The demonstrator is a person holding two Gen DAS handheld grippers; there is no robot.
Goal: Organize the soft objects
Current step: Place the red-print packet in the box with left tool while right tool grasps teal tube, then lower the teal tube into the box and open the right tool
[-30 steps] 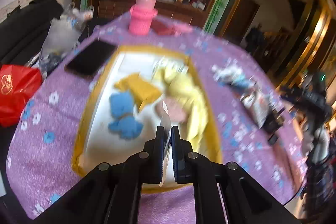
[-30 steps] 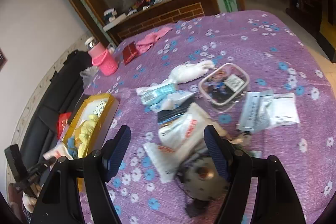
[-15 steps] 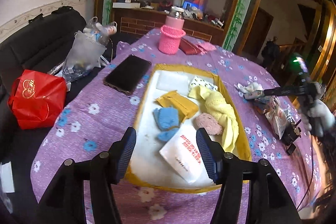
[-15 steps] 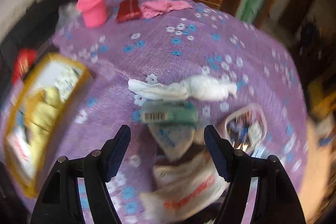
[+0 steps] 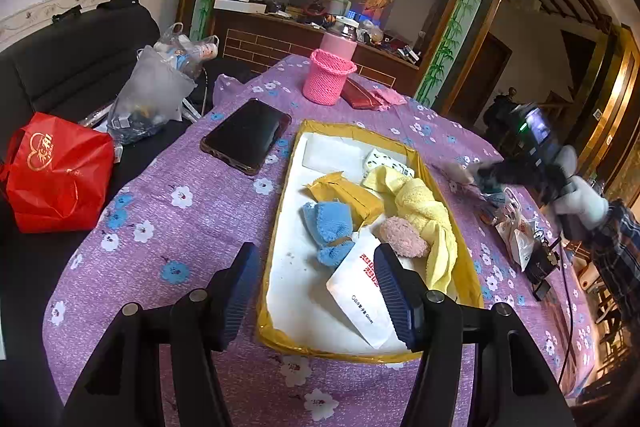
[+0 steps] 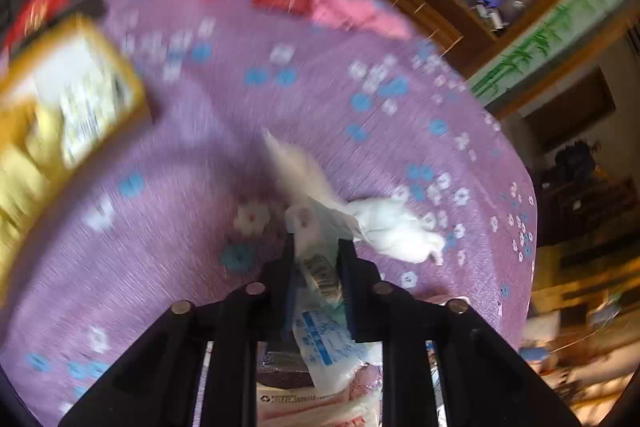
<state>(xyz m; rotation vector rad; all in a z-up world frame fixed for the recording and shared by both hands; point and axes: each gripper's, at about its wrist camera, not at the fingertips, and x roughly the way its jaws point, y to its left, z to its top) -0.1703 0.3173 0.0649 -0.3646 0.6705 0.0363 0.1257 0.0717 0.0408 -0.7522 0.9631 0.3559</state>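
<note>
A yellow-rimmed tray (image 5: 464, 251) on the purple flowered cloth holds a blue cloth (image 5: 330, 227), a yellow towel (image 5: 424, 211), a pink puff (image 5: 402, 237), a yellow packet (image 5: 348, 193) and a white packet (image 5: 360, 297). My left gripper (image 5: 312, 291) is open and empty above the tray's near end. My right gripper (image 6: 316, 267) is shut on a soft plastic tissue pack (image 6: 320, 275), next to a white fluffy cloth (image 6: 384, 223). The right gripper also shows in the left wrist view (image 5: 496, 175), just right of the tray. The right wrist view is blurred.
A black phone (image 5: 246, 135), a pink knitted cup (image 5: 328, 77) and a red wallet (image 5: 360, 95) lie beyond the tray. Bags (image 5: 56, 171) sit on the black sofa at left. Loose packets (image 5: 516, 231) lie at the right. More packets (image 6: 316, 403) lie under the right gripper.
My left gripper has opened, let go of the white packet in the tray and pulled back. My right gripper has moved to the tissue pack and closed on it.
</note>
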